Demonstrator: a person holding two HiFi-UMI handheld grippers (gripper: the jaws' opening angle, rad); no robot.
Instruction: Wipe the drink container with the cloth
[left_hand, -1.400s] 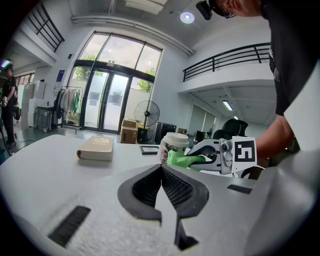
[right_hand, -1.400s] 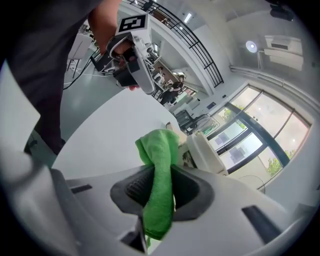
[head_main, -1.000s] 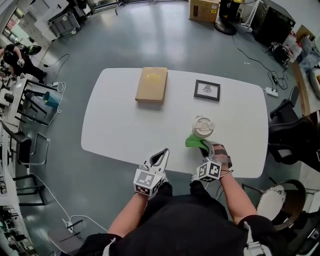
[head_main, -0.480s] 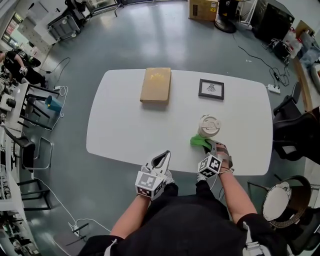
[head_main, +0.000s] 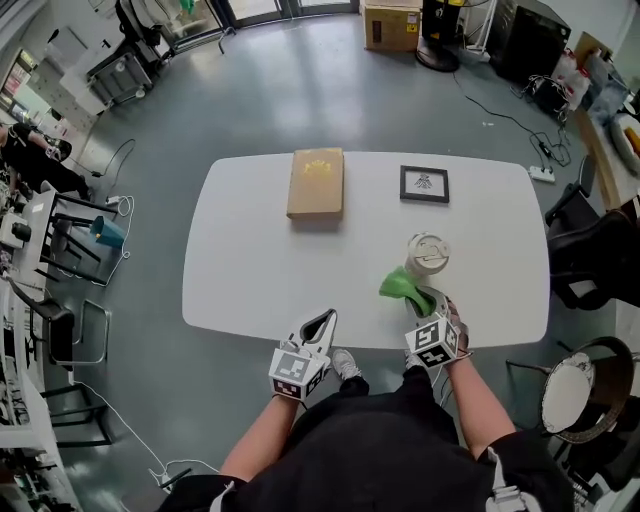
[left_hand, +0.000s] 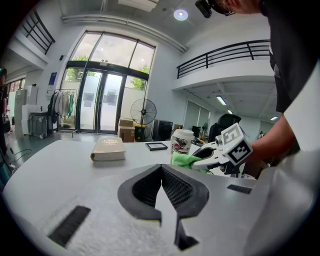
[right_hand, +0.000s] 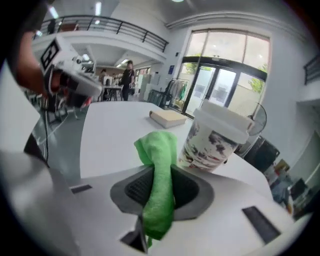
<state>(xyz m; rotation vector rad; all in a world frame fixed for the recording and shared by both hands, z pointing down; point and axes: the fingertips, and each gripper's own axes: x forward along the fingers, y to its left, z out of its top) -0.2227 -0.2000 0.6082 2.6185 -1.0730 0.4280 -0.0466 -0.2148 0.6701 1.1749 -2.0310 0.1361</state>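
A white lidded drink cup (head_main: 427, 256) with dark print (right_hand: 216, 140) stands upright on the white table (head_main: 250, 260), right of centre. My right gripper (head_main: 419, 301) is shut on a green cloth (head_main: 399, 286) (right_hand: 159, 170), whose bunched top sits just left of the cup's base, near its side. My left gripper (head_main: 318, 326) is shut and empty, hovering at the table's near edge. The left gripper view looks across the table to the cup (left_hand: 182, 140), the cloth (left_hand: 186, 160) and the right gripper (left_hand: 205, 154).
A tan book (head_main: 316, 183) lies at the table's far side, with a small black picture frame (head_main: 424, 184) to its right. Black chairs (head_main: 585, 262) stand at the table's right end; a round stool (head_main: 570, 392) is near my right arm.
The right gripper and cloth have stayed beside the cup; the cloth has lifted slightly along its side. The whole view has shifted as my head moved. The left gripper has held still.
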